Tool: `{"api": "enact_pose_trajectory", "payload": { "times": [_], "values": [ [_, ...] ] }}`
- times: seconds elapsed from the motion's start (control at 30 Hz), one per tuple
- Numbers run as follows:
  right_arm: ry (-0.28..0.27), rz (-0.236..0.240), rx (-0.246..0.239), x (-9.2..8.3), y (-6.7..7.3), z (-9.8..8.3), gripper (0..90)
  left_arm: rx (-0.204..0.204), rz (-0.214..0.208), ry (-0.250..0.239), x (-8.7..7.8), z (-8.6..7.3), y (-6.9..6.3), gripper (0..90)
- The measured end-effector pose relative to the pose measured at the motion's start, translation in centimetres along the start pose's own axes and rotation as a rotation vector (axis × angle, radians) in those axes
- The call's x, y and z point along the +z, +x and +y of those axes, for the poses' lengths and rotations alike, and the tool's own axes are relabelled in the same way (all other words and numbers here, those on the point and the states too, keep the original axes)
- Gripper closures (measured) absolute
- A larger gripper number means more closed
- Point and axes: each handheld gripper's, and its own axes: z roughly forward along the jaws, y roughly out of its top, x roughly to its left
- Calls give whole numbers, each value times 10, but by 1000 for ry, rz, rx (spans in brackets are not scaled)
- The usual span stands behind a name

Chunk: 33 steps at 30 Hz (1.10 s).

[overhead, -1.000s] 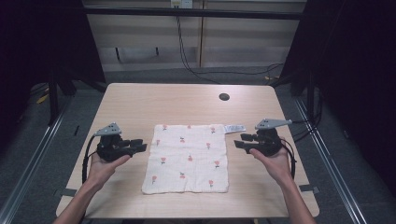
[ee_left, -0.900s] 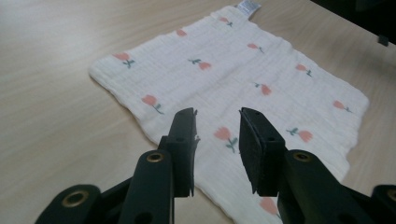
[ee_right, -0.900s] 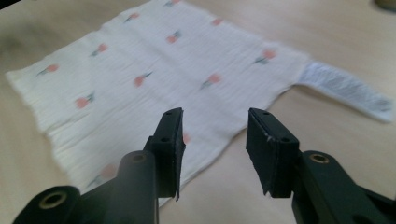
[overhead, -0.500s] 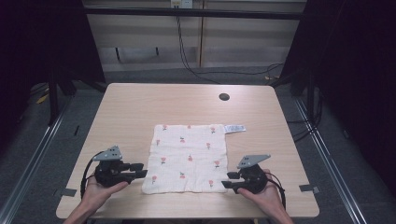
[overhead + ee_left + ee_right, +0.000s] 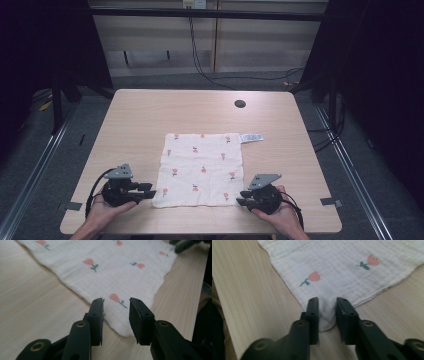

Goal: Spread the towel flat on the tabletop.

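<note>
Cloth [image 5: 202, 169]: spread flat at the middle of the counter [image 5: 150, 115], white with small red flowers on green stems, near edge close to the counter's near edge, white tag [image 5: 251, 137] sticking out at the far right corner.

Left hand-held gripper [image 5: 150, 190]: held low over the counter by the left hand [image 5: 107, 205], forearm coming in from the bottom, jaws level and pointing right at the cloth's near left corner. Jaws parted to a middling gap, just been opening; in the left gripper view [image 5: 116, 315] corner lying beneath and between the jaws, pads clear of the fabric.

Right hand-held gripper [image 5: 240, 198]: cupped from below by the right hand [image 5: 280, 212], jaws level and pointing left at the near right corner. Jaws narrow, just been closing; in the right gripper view [image 5: 327, 312] corner tip between the pads, bunched up a little and rising off the wood. Cannot tell whether the pads already press on it.

Weave fine and crinkled, hem stitched along the edges, slightly wavy along the near side. Grippers well apart, one at each near corner.
</note>
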Motion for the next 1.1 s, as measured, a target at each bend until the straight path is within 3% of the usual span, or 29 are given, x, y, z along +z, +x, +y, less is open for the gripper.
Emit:
{"api": "enact_pose_trajectory", "payload": {
  "times": [0.03, 0.07, 0.17, 0.2, 0.33, 0.47, 0.57, 0.67, 0.8, 0.87, 1.1],
  "values": [
    [0, 0, 0, 0, 0, 0, 755, 0, 0, 0, 0, 0, 0, 608],
    [-1, 16, 10, -1, 0, -1, 806, 37, 4, 24, 6, 1, -5, 595],
    [2, 21, 23, -2, 0, -2, 842, 54, -27, 44, 11, 2, -9, 563],
    [4, 26, 27, -3, -1, -3, 854, 70, -57, 72, 17, 1, -10, 550],
    [10, 41, 70, -6, -4, -6, 864, 100, -36, 71, 19, -1, -14, 538],
    [15, 47, 82, -7, -5, -7, 867, 153, 10, 76, 18, -4, -20, 758],
    [21, 53, 79, -8, -3, -7, 870, 141, -27, 82, 18, -4, -19, 895],
    [15, 55, 82, -8, 0, -8, 872, 110, -42, 107, 17, -3, -19, 900],
    [26, 74, 84, -12, 7, -13, 874, 95, -61, 106, 15, -5, -23, 900],
    [23, 88, 83, -15, 11, -16, 875, 115, -73, 113, 13, -5, -28, 900],
    [33, 98, 76, -21, 17, -23, 874, 118, -113, 128, 8, -5, -37, 900]
  ]
}}
